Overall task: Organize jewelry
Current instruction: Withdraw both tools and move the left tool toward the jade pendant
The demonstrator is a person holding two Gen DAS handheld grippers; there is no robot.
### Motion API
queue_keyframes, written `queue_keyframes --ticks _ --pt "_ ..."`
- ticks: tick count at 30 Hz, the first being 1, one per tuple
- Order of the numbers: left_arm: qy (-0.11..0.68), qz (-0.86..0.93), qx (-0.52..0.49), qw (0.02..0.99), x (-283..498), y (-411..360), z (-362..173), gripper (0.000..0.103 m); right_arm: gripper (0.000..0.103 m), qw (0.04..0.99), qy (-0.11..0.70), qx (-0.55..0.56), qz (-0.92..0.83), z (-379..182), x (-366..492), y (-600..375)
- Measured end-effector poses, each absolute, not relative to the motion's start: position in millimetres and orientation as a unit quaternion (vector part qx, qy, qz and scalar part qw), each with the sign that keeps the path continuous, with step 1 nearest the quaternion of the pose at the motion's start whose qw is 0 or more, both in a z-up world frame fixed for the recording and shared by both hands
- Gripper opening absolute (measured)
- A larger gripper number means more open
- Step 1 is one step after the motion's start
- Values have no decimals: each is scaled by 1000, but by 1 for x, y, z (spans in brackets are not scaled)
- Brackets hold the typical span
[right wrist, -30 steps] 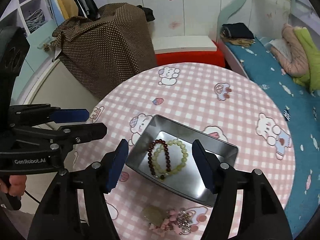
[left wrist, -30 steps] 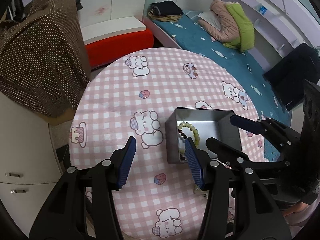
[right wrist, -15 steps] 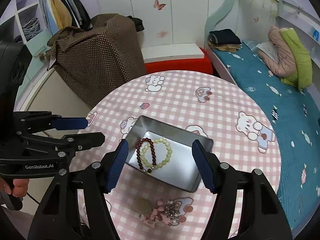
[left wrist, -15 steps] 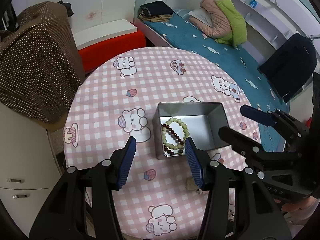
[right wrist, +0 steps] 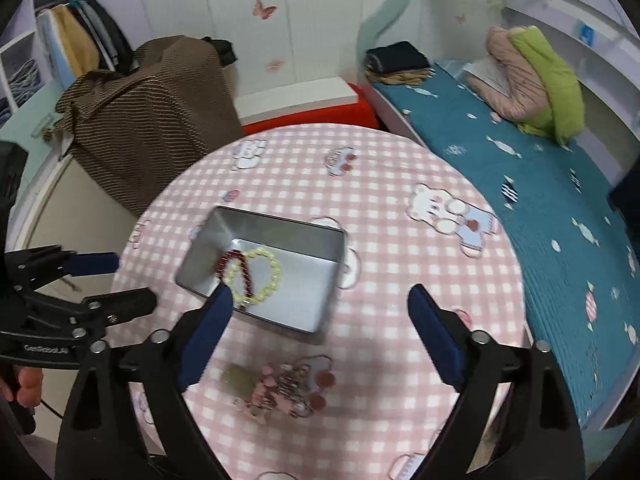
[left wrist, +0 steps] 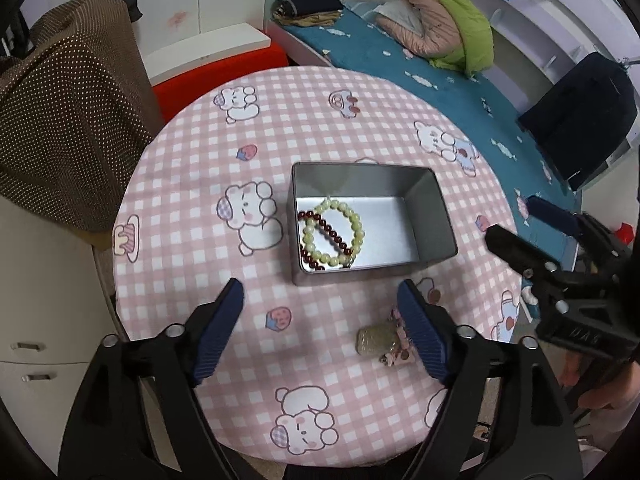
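Observation:
A grey metal tin (left wrist: 434, 216) (right wrist: 320, 304) sits mid-table. In it lie a pale green bead bracelet (left wrist: 334, 232) (right wrist: 256, 276) and a dark red bead bracelet (left wrist: 320, 226) (right wrist: 232, 266). A pile of pink and silver jewelry (right wrist: 288, 388) with a greenish pendant (left wrist: 378, 340) (right wrist: 240, 376) lies on the cloth in front of the tin. My left gripper (left wrist: 320, 332) is open and empty above the table's near side. My right gripper (right wrist: 320, 336) is open and empty, above the pile and the tin's near edge.
The round table has a pink checked cloth (left wrist: 304, 128). A brown dotted cover (left wrist: 68, 104) drapes furniture at the left. A bed with a teal sheet (right wrist: 520, 168) runs along the right. A red and white bench (left wrist: 216, 60) stands behind the table.
Both grippers have pulled back and risen from the tin, so more of the table shows. The right gripper has shifted right. The jewelry pile has come fully into view.

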State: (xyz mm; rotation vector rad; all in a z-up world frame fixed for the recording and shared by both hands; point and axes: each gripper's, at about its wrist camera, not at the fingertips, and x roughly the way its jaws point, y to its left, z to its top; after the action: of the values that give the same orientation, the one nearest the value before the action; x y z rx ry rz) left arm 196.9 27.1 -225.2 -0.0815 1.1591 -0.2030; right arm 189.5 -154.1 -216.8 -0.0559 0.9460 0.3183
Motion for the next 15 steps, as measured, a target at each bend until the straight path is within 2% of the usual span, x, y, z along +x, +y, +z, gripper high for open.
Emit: queue_keyframes --ticks 2,5,15 --pt "551 -95 -39 828 196 25 -228 82 89 876 459 -22 146 -220 188 -162" --pt "563 -95 -37 820 194 20 -236 89 92 872 471 -20 131 -225 185 -171" --pt "624 -94 -15 776 187 -6 -279 90 94 851 514 -11 105 -254 170 -197"
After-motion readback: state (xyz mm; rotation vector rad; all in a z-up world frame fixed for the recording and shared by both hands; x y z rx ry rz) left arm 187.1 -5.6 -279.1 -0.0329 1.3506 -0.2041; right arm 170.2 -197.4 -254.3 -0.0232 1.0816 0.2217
